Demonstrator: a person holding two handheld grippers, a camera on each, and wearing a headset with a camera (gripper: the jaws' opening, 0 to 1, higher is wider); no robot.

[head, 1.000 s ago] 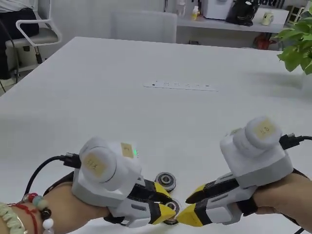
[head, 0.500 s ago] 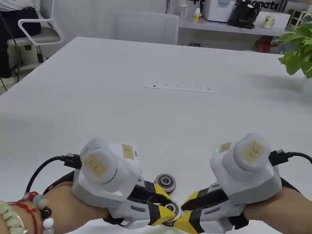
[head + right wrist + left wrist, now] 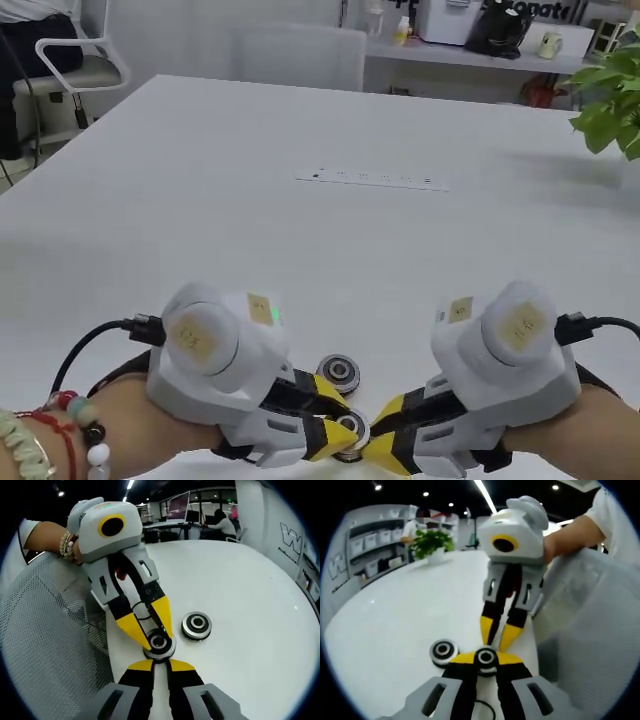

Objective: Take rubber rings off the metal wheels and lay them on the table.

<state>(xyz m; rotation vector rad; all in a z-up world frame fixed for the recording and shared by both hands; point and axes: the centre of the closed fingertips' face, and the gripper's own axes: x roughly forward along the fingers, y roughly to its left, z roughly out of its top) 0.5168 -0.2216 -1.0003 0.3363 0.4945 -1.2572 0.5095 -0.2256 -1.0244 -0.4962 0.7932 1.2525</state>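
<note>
A metal wheel with a black rubber ring (image 3: 159, 643) is held just above the white table (image 3: 300, 250), and my left gripper (image 3: 345, 430) is shut on it from the left. My right gripper (image 3: 161, 664) faces it tip to tip; its yellow jaws are pressed together on the near edge of the wheel's rubber ring. In the left gripper view the same wheel (image 3: 486, 655) sits between my own tips, with the right gripper (image 3: 497, 634) coming down onto it. A second ringed wheel (image 3: 340, 371) lies flat on the table just beyond the tips.
A flush socket strip (image 3: 370, 178) is set in the table's middle. A green plant (image 3: 612, 95) stands at the far right edge. A chair (image 3: 80, 62) is at the far left, and a counter with several items (image 3: 470, 40) runs behind the table.
My right gripper has moved left to the held wheel and its jaws have closed there. The left gripper and the loose wheel have stayed in place.
</note>
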